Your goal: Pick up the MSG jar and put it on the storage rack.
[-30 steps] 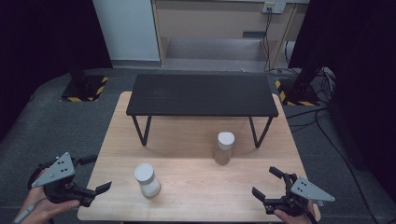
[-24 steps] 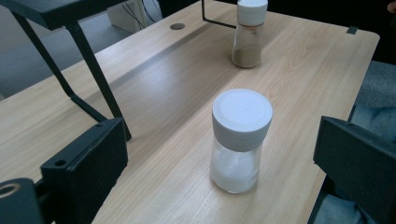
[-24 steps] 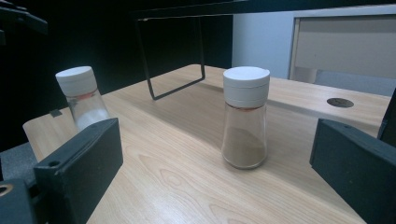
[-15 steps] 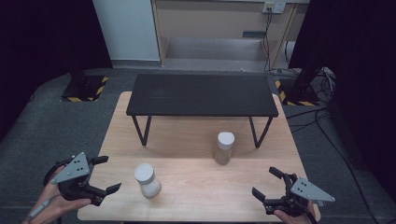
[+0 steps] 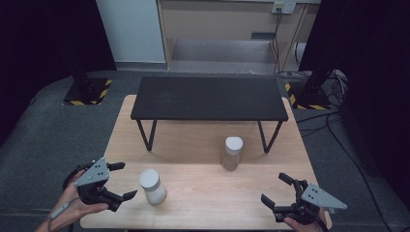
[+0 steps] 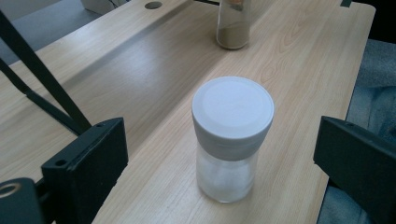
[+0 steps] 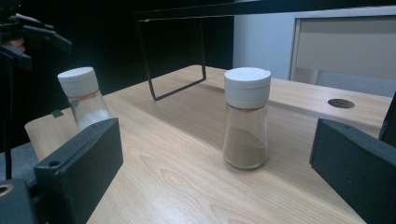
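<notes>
Two shakers upright on bench: white-salt shaker lower left w/ left gripper jaws wide open, empty, just beside it; right gripper same, lower right; risk: off-centre closing tips shaker.

My left gripper and right gripper are matte black, each topped by a grey three-cornered plate dotted with holes; a thin grey cable trails off the left.
</notes>
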A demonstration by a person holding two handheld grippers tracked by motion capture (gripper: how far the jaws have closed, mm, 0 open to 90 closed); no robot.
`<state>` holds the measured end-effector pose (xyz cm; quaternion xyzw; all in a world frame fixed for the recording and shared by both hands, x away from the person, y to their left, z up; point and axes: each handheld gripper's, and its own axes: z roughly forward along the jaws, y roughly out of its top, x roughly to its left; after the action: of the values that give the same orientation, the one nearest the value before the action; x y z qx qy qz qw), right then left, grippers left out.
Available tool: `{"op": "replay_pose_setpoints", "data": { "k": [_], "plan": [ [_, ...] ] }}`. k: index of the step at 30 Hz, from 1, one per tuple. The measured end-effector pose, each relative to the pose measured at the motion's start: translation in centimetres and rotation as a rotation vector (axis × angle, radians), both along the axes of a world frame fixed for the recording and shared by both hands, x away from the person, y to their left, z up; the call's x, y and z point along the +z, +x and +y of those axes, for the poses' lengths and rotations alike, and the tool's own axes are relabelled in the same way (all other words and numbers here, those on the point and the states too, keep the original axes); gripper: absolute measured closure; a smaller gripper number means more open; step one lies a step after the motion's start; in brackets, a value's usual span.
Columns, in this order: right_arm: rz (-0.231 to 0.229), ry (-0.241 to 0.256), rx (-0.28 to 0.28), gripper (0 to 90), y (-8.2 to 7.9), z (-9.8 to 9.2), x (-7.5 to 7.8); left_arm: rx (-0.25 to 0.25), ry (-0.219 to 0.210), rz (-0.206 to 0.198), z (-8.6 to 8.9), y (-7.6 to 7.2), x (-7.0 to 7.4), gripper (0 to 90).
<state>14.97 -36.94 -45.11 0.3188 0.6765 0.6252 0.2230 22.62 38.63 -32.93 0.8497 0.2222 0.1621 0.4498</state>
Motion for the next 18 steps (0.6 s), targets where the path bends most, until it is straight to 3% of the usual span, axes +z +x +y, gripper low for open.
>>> {"op": "replay_pose_setpoints", "data": {
  "k": [18],
  "plan": [
    [-0.002,0.003,-0.001,3.1,0.0,-0.1,0.0,-0.041,0.018,0.033,-2.5,2.2,-1.7,2.8]
  ]
}}
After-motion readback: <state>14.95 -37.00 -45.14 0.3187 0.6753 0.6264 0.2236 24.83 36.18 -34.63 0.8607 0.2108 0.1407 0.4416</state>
